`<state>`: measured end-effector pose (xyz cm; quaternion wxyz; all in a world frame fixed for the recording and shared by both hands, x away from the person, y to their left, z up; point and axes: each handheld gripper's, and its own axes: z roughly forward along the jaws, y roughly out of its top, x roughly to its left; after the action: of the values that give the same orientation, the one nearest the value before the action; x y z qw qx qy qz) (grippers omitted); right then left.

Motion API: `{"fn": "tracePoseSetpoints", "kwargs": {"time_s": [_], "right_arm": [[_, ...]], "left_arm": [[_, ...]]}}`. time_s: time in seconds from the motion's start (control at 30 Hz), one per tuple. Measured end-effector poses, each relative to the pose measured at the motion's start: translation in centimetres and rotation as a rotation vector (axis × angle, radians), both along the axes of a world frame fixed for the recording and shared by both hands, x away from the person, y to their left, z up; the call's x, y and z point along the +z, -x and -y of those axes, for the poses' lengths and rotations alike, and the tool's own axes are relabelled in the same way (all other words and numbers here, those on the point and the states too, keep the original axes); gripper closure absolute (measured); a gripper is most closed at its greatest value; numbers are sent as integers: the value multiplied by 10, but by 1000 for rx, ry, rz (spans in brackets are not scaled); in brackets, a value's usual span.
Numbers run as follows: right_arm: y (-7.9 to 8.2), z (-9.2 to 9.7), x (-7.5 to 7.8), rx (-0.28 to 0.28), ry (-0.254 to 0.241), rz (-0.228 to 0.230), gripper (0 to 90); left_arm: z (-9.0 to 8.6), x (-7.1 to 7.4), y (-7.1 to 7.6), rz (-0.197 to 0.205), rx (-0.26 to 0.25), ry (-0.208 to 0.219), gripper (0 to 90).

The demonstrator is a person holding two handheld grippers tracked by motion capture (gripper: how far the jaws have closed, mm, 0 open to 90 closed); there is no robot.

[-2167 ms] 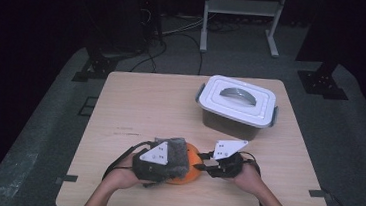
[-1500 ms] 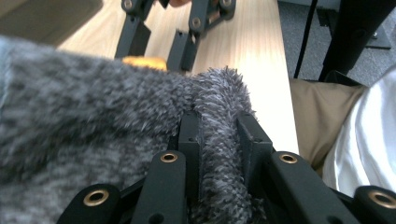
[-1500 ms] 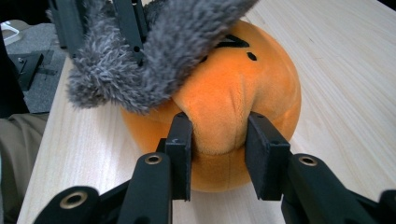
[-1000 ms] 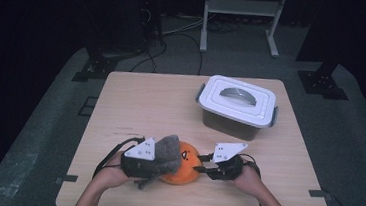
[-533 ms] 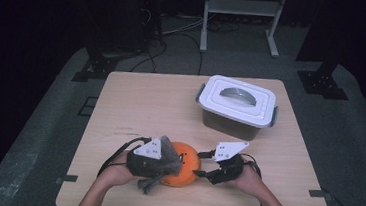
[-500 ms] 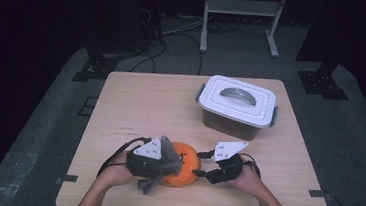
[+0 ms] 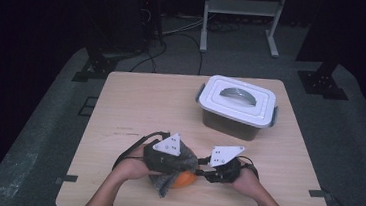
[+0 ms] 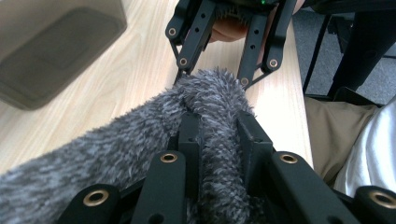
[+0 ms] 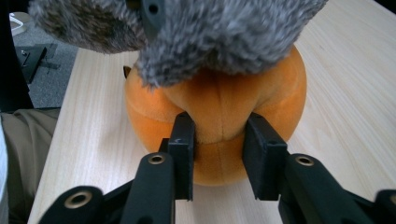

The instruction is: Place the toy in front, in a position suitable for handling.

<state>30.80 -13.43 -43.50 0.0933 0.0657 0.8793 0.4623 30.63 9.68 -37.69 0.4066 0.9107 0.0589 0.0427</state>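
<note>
Left gripper: near table edge, jaws clamped on a fold of grey fuzzy cloth; cloth drapes over the top of the orange plush ball and hangs down its near-left side.

Orange plush ball: rests on the wooden table near the front edge, between the two grippers.

Right gripper: just right of the ball, jaws pinching a bulge of the ball's side.

Grey lidded container: far right of table, lid on, well apart from the grippers.
</note>
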Motion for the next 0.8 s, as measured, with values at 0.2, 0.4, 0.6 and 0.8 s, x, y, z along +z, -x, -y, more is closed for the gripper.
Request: {"fn": "tracePoseSetpoints", "kwargs": {"time_s": [0.2,0.4,0.6,0.8], "right_arm": [[-2,1,0,-5,-12,-10,679],[-2,1,-1,-9,-15,-22,677],[-3,5,0,4,-24,-64,466],[-4,3,6,1,-124,-178,293]], "left_arm": [[-24,4,-5,-6,82,35,737],[-46,-4,-12,-47,132,57,745],[-40,-19,-4,-81,113,66,751],[-24,-21,10,-94,34,56,753]]}}
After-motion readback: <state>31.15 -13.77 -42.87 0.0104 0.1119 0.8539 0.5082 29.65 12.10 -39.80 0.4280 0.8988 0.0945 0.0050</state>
